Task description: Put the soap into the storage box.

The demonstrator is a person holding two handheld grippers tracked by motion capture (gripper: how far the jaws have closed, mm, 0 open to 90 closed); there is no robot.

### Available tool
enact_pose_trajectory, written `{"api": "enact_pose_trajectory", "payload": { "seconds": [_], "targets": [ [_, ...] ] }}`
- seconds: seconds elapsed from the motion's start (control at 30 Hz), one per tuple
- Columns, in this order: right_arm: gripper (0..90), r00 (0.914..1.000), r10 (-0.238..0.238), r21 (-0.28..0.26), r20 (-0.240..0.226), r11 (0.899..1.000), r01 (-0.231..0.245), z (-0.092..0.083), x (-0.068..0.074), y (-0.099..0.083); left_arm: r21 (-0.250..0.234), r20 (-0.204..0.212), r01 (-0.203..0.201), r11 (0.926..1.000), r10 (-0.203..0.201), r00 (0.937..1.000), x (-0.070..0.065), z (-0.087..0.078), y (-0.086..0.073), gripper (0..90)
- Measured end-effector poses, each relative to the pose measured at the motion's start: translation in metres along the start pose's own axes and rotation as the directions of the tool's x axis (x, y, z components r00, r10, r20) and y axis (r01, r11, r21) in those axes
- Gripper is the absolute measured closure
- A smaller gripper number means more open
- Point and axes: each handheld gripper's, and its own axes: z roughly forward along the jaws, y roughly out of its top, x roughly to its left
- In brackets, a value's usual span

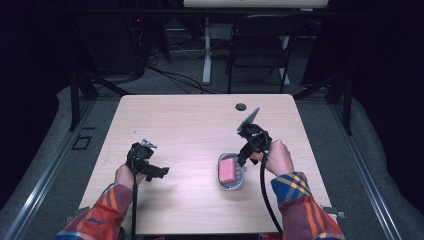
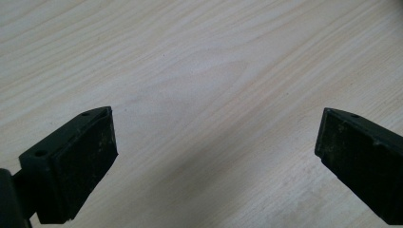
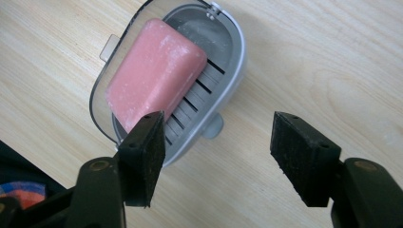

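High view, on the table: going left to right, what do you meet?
Left gripper in the person's left hand → bare wooden table → grey soap dish holding a pink soap bar → right gripper → right hand.

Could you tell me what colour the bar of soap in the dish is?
The soap bar is pink, lying in a grey slotted soap dish; the right gripper view shows it best.

place: lab or studio | cues: dark curtains [image 1: 30,60], floor cables [image 1: 175,75], folding chair [image 1: 260,45], bare table [image 1: 200,120]
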Motion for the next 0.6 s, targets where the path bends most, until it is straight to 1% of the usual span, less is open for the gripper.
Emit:
{"api": "enact_pose_trajectory", "payload": {
  "seconds": [0.07,0.1,0.13,0.17,0.2,0.23,0.27,0.3,0.33,0.37,0.4,0.43,0.47,0.5,0.53,0.57,0.6],
  "targets": [
    [31.9,0.9998,-0.018,-0.01,0.008,1.0,0.018,-0.003,-0.004,-0.006,-0.001,-0.001,0.001,1.0,-0.001,1.0,0.0,0.0,0.0,0.2],
    [30.4,0.9998,-0.019,-0.017,0.012,1.0,0.019,-0.005,-0.006,-0.009,-0.001,0.001,0.002,1.0,-0.002,1.0,0.0,0.0,0.0,0.2],
    [27.0,0.9998,-0.003,-0.049,0.019,0.999,0.004,-0.006,-0.009,-0.016,0.0,0.001,0.003,1.0,-0.003,1.0,0.0,0.0,0.0,0.2],
    [27.0,0.9998,-0.003,-0.049,0.019,0.999,0.004,-0.006,-0.009,-0.016,-0.001,0.001,0.003,1.0,-0.003,1.0,0.0,0.0,0.0,0.2],
    [25.3,0.9993,-0.015,-0.031,0.034,0.999,0.016,-0.009,-0.012,-0.019,-0.002,0.0,0.002,1.0,-0.002,1.0,0.0,0.0,0.0,0.2],
    [20.9,0.9988,-0.009,-0.044,0.047,0.999,0.011,-0.011,-0.018,-0.025,-0.001,0.001,0.001,1.0,-0.001,1.0,0.0,-0.001,0.0,0.2],
    [18.3,0.9984,-0.008,-0.051,0.056,0.999,0.011,-0.012,-0.02,-0.029,-0.001,0.001,0.002,1.0,-0.002,1.0,0.0,-0.001,0.0,0.2],
    [17.8,0.9979,-0.006,-0.064,0.065,0.998,0.01,-0.012,-0.021,-0.032,-0.001,0.001,0.002,1.0,-0.002,1.0,0.0,-0.001,0.0,0.2],
    [17.8,0.9979,-0.006,-0.064,0.065,0.998,0.01,-0.012,-0.021,-0.032,-0.001,0.0,0.003,1.0,-0.003,1.0,0.0,-0.001,0.0,0.2],
    [16.7,0.9972,-0.01,-0.067,0.074,0.998,0.015,-0.012,-0.023,-0.036,-0.001,-0.002,0.003,1.0,-0.003,1.0,0.0,-0.001,0.0,0.2],
    [14.6,0.9954,-0.011,-0.085,0.095,0.996,0.019,-0.012,-0.028,-0.046,0.0,-0.001,0.004,1.0,-0.004,1.0,0.001,0.0,0.0,0.2],
    [14.6,0.9954,-0.011,-0.085,0.095,0.996,0.019,-0.012,-0.028,-0.046,0.0,-0.001,0.004,1.0,-0.004,1.0,0.001,0.0,0.0,0.2],
    [14.2,0.9963,-0.005,-0.092,0.085,0.996,0.013,-0.012,-0.03,-0.049,0.0,-0.001,0.005,1.0,-0.005,1.0,0.001,0.0,0.0,0.2],
    [14.1,0.9952,-0.003,-0.092,0.098,0.996,0.012,-0.012,-0.033,-0.055,0.0,-0.001,0.005,1.0,-0.005,1.0,0.001,0.0,0.0,0.2],
    [13.2,0.9958,0.0,-0.095,0.091,0.995,0.008,-0.011,-0.039,-0.063,0.0,-0.003,0.005,1.0,-0.005,1.0,0.0,0.0,0.0,0.2],
    [13.2,0.9958,0.0,-0.095,0.091,0.995,0.008,-0.011,-0.039,-0.063,0.0,-0.003,0.005,1.0,-0.005,1.0,0.0,0.0,0.0,0.2],
    [12.9,0.9962,0.006,-0.111,0.087,0.994,0.004,-0.009,-0.042,-0.067,0.001,-0.003,0.005,1.0,-0.005,1.0,0.0,0.0,0.0,0.2]
  ]
}}
